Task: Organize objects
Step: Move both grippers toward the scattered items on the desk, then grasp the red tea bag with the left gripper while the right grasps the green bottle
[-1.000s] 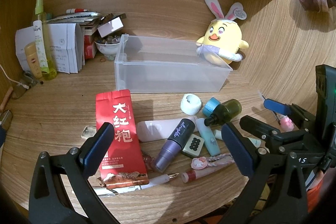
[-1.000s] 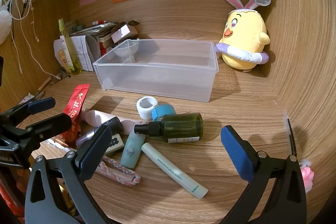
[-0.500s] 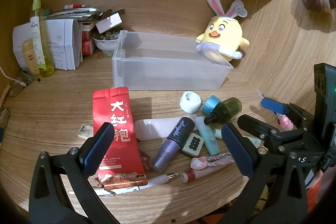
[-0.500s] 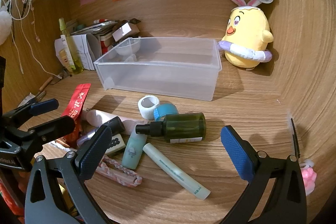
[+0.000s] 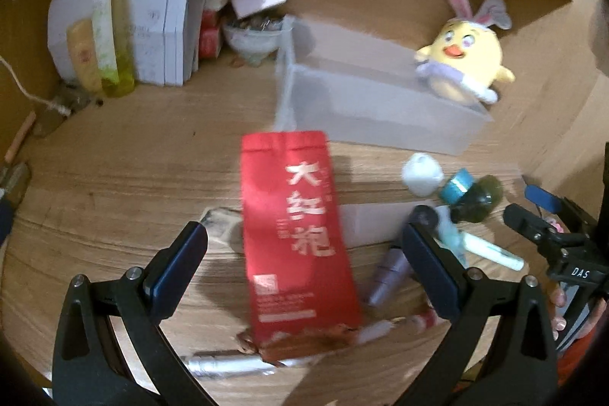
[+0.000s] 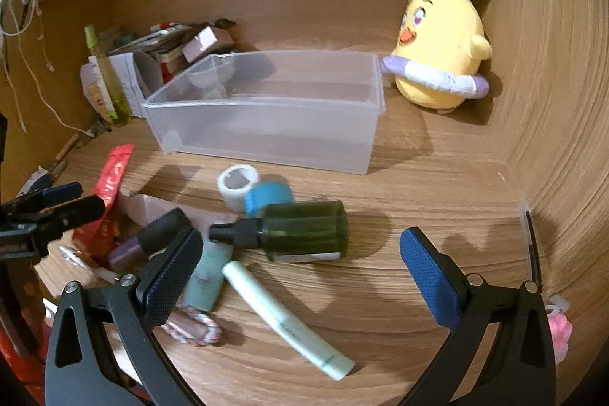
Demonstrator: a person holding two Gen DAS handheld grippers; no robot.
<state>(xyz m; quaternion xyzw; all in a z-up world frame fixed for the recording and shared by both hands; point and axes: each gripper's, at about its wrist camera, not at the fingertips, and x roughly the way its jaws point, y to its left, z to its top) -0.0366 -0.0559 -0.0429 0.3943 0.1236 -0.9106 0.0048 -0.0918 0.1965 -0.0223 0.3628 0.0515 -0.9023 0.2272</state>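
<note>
The clear plastic bin (image 6: 266,113) has nothing inside. Both the left hand-held gripper (image 5: 304,253) and right hand-held gripper (image 6: 300,253) are wide open, holding nothing.

You have a clear plastic bin (image 6: 266,124) standing empty at the back of the desk. In front of it lie a red tea pouch (image 5: 297,234), a dark green spray bottle (image 6: 297,231) on its side, a pale green tube (image 6: 285,318), and white (image 6: 238,185) and blue (image 6: 268,202) tape rolls.
</note>
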